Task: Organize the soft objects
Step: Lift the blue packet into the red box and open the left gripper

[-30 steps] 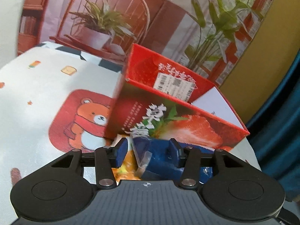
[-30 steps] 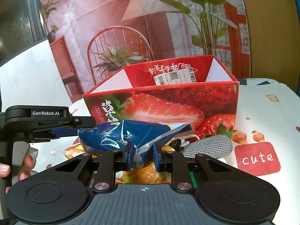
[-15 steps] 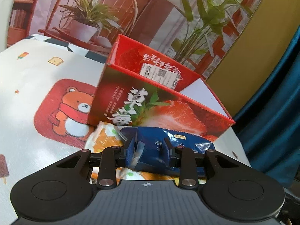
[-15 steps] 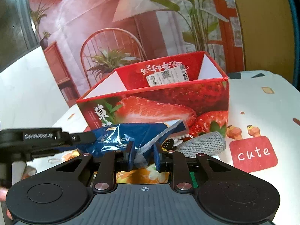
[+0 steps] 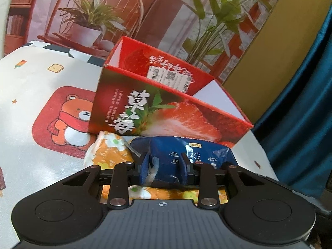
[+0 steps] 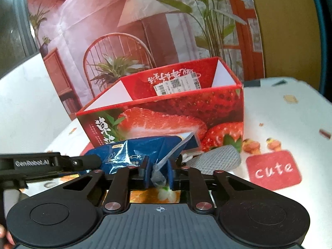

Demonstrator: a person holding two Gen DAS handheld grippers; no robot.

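A printed tablecloth (image 5: 31,95) covers the table, white with cartoon motifs: a bear in a red scarf on a red patch in the left wrist view, a red patch lettered "cute" (image 6: 274,169) in the right wrist view. Behind the table hangs a backdrop (image 6: 103,31) printed with a chair, a lamp and potted plants.

On the cloth stands an open strawberry carton (image 5: 166,114), red, with a barcode label on its inner far wall (nothing can be seen inside it from either view).

In front of the carton, close to its near wall, is the blue plastic pack (image 5: 186,155), crinkled and glossy with small white symbols. Both grippers grip it. The left gripper (image 5: 165,166) has its jaws narrowed onto one end of the pack, and they have just been closing. The right gripper (image 6: 158,170) has its jaws nearly together, pinching the clear crimped flap at the pack's other end; these too have just been closing.

Beneath the pack lies an orange floral packet (image 5: 110,153). Beside it, just right of the pack in the right wrist view, rests a grey knitted item (image 6: 217,158).

A fingertip (image 6: 3,233) shows at the lower left edge of the right wrist view.
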